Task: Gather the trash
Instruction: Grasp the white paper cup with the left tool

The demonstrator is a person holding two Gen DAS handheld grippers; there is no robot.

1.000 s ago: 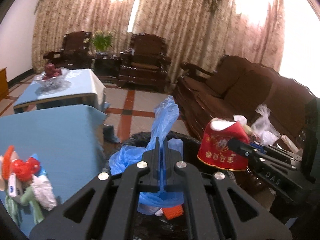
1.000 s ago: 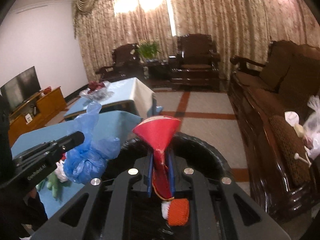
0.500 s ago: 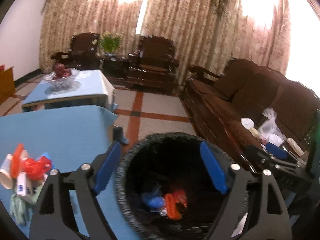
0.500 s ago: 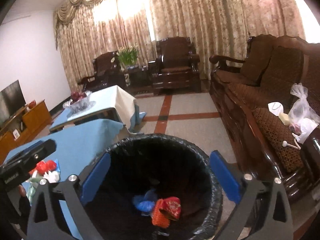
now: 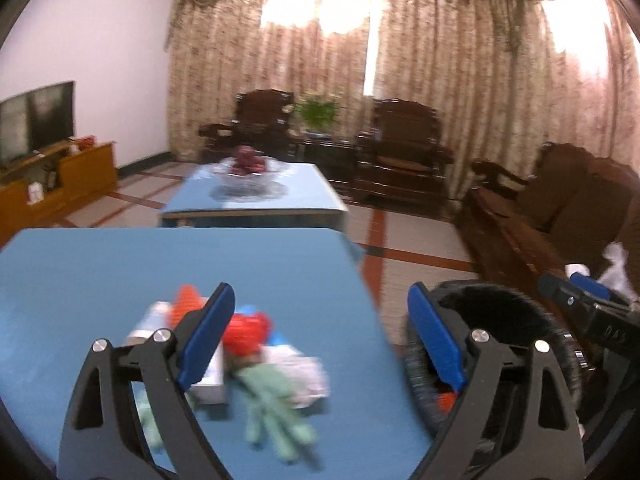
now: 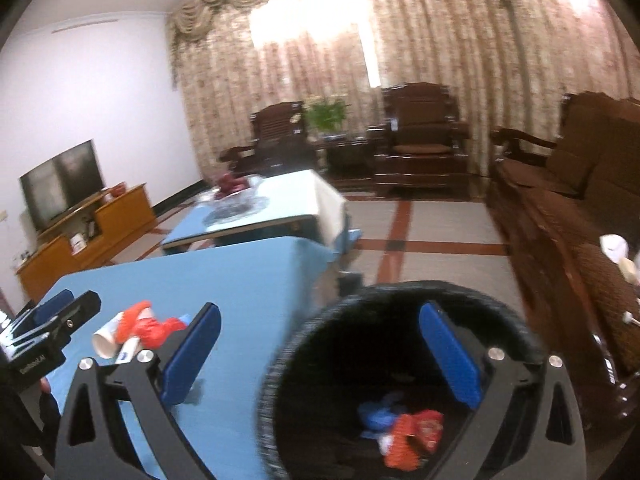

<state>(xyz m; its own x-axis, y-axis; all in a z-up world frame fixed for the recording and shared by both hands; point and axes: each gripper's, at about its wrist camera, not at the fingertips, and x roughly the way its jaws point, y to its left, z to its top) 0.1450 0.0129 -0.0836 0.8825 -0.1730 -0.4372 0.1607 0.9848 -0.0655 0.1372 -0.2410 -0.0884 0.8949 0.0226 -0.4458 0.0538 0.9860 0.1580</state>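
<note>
Both the left gripper (image 5: 316,344) and right gripper (image 6: 320,356), jaws now wide and empty, have dropped the blue bag (image 6: 376,414) and red packet (image 6: 424,428) into the black bin (image 6: 280,364), swinging toward the remaining trash pile (image 5: 248,352) on the blue worktop (image 5: 120,264).

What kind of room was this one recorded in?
Most likely a home living room: a dark sofa along one side, carved wooden armchairs before heavy curtains, and a TV on a low cabinet.

Black round trash bin (image 6: 400,300) on the floor, blue and red wrappers (image 6: 412,428) inside, blurred litter pile (image 5: 256,344) on blue table at its 9 o'clock
</note>
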